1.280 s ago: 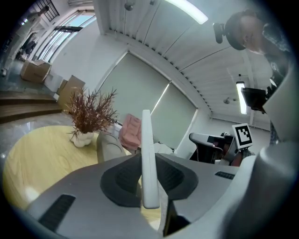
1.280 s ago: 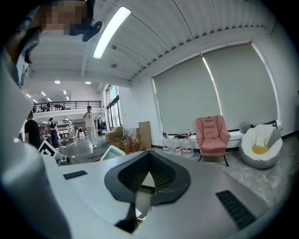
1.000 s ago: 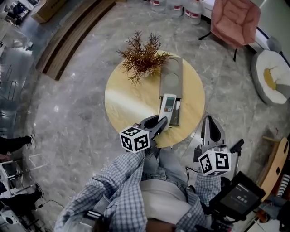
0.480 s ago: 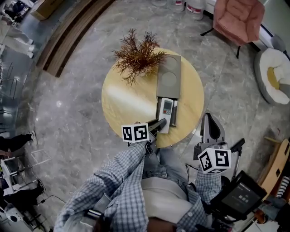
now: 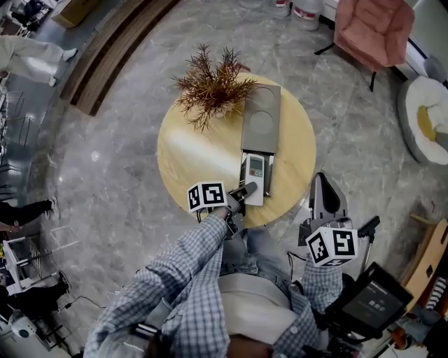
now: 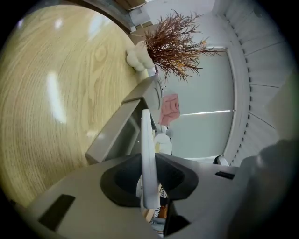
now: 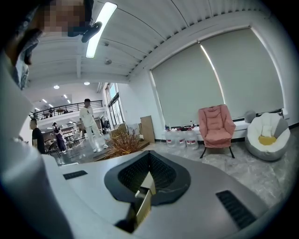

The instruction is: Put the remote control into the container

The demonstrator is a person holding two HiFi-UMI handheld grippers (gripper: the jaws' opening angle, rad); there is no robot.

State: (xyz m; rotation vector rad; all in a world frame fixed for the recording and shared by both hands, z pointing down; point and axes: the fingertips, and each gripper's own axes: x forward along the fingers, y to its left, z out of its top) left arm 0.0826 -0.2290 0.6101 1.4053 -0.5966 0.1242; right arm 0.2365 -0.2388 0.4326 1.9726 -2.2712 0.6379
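Round table (image 5: 196,150) | left tool (image 5: 245,190) grips remote (image 5: 256,171) at container (image 5: 261,112) near end | right tool (image 5: 324,183) closed

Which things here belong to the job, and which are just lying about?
Job: remote, gripped in the left gripper's jaws; container.
Lying about: plant, chair, beanbag, bottles.

Spacious open lobby or lounge: polished marble floor (image 5: 112,182), round wooden table (image 5: 189,150), pink armchair (image 5: 374,28), tall blinded windows (image 7: 224,79), railed mezzanine (image 7: 65,109).
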